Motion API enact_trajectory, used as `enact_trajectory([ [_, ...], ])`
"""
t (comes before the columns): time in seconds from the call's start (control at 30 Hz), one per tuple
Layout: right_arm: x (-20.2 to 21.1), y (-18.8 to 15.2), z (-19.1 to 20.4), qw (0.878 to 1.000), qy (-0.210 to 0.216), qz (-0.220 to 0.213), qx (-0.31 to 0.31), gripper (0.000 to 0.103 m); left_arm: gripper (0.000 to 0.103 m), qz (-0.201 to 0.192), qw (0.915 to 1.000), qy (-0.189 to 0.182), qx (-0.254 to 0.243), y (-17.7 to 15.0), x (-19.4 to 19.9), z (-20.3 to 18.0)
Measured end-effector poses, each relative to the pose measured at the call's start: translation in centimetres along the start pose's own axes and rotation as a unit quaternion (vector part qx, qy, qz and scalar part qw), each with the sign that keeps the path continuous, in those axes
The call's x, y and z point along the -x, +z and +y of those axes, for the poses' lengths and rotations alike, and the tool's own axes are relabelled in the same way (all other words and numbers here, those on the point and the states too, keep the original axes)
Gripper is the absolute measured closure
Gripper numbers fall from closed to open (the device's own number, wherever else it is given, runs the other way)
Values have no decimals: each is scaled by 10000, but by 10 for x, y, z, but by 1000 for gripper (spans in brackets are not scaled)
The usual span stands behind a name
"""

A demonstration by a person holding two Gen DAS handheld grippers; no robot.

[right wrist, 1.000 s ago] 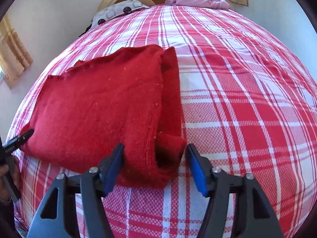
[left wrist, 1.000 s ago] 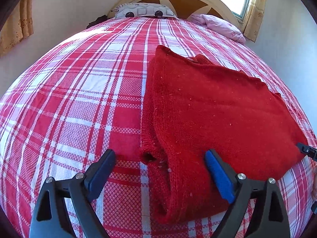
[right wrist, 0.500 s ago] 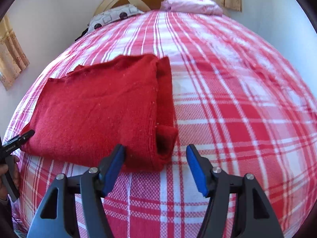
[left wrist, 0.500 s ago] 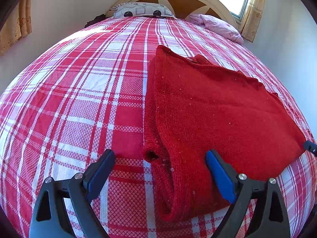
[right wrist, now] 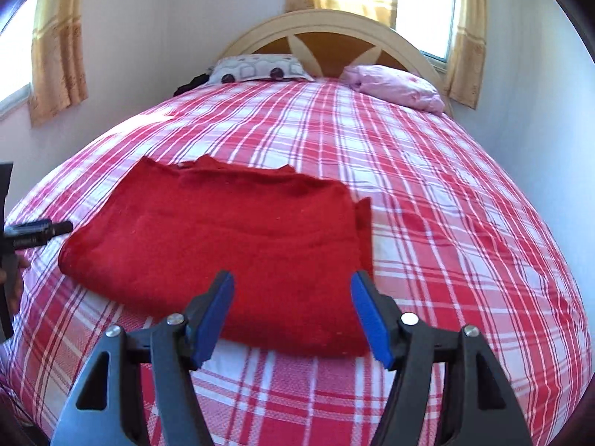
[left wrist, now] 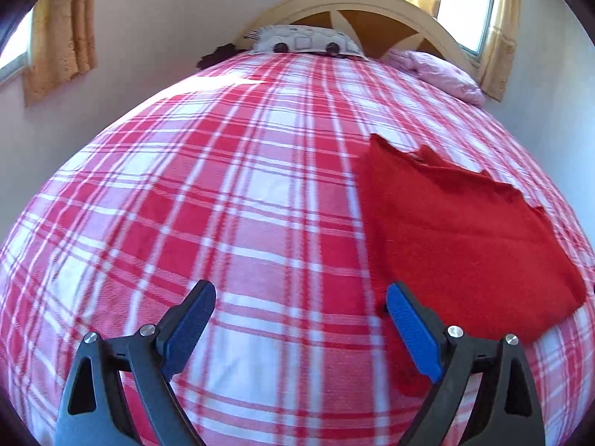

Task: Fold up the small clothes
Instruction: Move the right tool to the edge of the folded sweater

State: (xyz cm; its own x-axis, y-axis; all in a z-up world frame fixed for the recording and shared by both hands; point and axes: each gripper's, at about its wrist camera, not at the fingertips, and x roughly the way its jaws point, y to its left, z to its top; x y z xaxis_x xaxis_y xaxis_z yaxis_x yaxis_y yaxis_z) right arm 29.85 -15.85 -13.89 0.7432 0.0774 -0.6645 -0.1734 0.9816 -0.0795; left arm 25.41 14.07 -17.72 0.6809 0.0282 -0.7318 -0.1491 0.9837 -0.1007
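lying folded on the bedspread point(right wrist: 427, 193): a red sweater point(right wrist: 238, 238), a flat, roughly rectangular bundle with a thick rounded fold along its near edge and a narrow strip of knit poking out at its right side. sitting toward the near left part of the bed in the right wrist view, well short of the pillows.

in the right wrist view, spreading wide just in front of the right gripper point(right wrist: 292, 312), with the near fold reaching down between the two blue pads point(right wrist: 372, 321). jaws standing released, well apart, pinching nothing; impossible to tell whether the pads are brushing the knit or hovering just above it.

in the left wrist view, lying to the right of the left gripper point(left wrist: 297, 329), the sweater point(left wrist: 465, 245) showing its left edge just behind the right-hand pad point(left wrist: 412, 334), and only checked cloth showing between the two pads. jaws released here too, wide apart, gripping nothing. somewhat blurred in this view.

peeking in at the left edge of the right wrist view, just beside the sweater's left corner: a dark tip of the left gripper point(right wrist: 37, 231).

farther back, resting against the arched headboard point(right wrist: 334, 33): a patterned pillow point(right wrist: 260, 68) and a pink pillow point(right wrist: 394, 87). behind those, curtains point(right wrist: 55, 48) hanging at bright windows point(right wrist: 424, 7).
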Motion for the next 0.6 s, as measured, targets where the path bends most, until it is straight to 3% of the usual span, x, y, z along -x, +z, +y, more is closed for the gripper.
enact_trajectory([
  [0.1,-9,-6,20,9995,160,115,259,35,9,49,9997,224,54,-2,-5,14],
  [0.27,-22,-13,71,9949,359,241,908,35,9,160,9992,243,280,-9,-19,29],
  [0.43,-33,-21,146,9777,419,102,2055,36,9,124,9991,117,387,-10,-17,35],
  [0.6,-38,-28,200,9581,452,-165,2825,37,9,74,9982,-84,595,-11,-15,50],
])
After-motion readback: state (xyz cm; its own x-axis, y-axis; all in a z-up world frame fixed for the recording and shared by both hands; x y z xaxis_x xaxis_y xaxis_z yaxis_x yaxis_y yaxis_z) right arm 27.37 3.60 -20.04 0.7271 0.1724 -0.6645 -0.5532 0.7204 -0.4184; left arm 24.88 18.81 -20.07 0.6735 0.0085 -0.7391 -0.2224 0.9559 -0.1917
